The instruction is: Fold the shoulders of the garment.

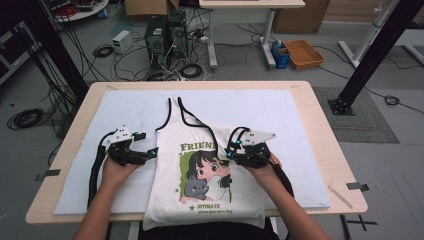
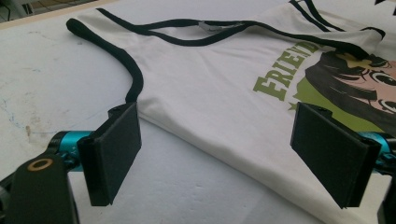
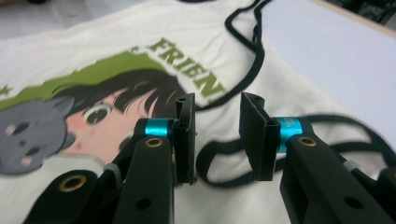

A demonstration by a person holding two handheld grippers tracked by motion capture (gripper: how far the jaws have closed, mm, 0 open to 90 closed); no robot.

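A white tank top (image 1: 170,165) with black trim and a green cartoon print of a girl and a cat lies flat on the white mat (image 1: 280,115), its hem hanging over the table's near edge. My left gripper (image 1: 151,152) rests at the top's left side edge. In the left gripper view the gripper (image 2: 217,116) is wide open, with the edge of the tank top (image 2: 205,88) lying between the jaws and untouched. My right gripper (image 1: 230,151) hovers over the print's upper right. In the right gripper view the gripper (image 3: 217,121) has its jaws apart, with a loop of black strap (image 3: 219,151) lying beyond them, not pinched.
The mat covers a light wooden table (image 1: 325,150). A thin wooden stick (image 1: 340,196) lies near its front right corner, and black tape marks (image 1: 356,185) sit at the sides. Behind the table the floor holds computer towers (image 1: 165,35), cables and a cardboard tray (image 1: 303,54).
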